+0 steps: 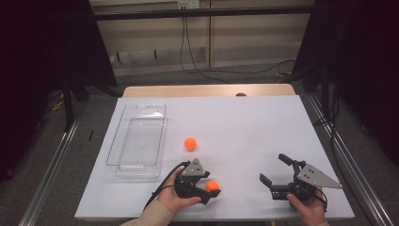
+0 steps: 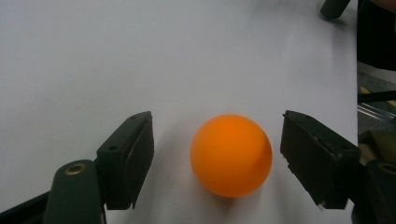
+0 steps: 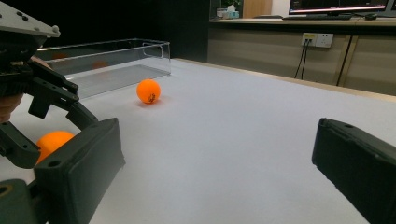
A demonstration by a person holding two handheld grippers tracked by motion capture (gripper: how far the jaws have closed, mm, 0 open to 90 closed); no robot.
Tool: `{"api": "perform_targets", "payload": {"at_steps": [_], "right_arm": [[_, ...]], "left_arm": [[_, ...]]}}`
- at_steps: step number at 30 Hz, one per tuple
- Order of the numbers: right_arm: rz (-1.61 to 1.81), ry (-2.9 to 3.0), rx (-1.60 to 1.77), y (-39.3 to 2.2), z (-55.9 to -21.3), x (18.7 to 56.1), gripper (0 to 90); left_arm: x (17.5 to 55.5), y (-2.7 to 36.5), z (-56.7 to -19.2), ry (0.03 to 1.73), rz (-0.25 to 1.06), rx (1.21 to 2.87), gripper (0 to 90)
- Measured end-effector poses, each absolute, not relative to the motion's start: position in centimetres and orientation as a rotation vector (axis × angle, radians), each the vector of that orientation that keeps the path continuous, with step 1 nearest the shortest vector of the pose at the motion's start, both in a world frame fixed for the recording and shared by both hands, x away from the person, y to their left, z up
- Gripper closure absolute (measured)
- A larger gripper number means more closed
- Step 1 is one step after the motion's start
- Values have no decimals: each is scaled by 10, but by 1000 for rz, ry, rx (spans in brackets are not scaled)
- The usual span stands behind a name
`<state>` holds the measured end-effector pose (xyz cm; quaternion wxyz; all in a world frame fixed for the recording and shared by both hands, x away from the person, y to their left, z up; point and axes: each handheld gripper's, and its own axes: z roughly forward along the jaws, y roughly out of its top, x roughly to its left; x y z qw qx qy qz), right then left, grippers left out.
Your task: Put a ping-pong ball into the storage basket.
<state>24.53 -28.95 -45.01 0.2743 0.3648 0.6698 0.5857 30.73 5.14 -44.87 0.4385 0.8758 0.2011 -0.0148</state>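
An orange ball (image 1: pixel 212 185) (image 2: pixel 231 155) lies on the white table near the front edge, between the jaws of my left gripper (image 1: pixel 210 188) (image 2: pixel 217 161). Those jaws stand on either side of it, with a small gap showing on each side, so the pads are not pressing it. A second orange ball (image 1: pixel 190 143) (image 3: pixel 148 91) rests farther back, near the tray. My right gripper (image 1: pixel 273 167) (image 3: pixel 219 158) sits low at the front right, wide open with nothing between its jaws. In the right gripper view the first ball (image 3: pixel 53 140) shows at the left.
A clear plastic tray (image 1: pixel 113 150) (image 3: pixel 116 56) stands at the left of the white table top (image 1: pixel 244 122). The table's front edge runs just below both hands. Dark curtains and metal rails flank the table, and cables hang at the back wall.
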Motion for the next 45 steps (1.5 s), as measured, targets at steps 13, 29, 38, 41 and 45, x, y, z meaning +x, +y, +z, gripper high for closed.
{"api": "perform_targets", "payload": {"at_steps": [13, 29, 38, 41, 45], "right_arm": [[1576, 1803, 978, -290, -450, 245, 15], [1577, 1803, 976, -290, -450, 245, 16], [1579, 1802, 971, -290, -450, 244, 16], [1579, 1801, 971, -290, -450, 244, 17], [1579, 1801, 971, -290, -450, 244, 17]], "left_arm": [[307, 49, -453, 499, -62, 2214, 354], [307, 49, -453, 501, -88, 2221, 485], [308, 50, -452, 519, -106, 2207, 505], [309, 51, -451, 524, -112, 2202, 507], [310, 54, -448, 546, -117, 2181, 507]]}}
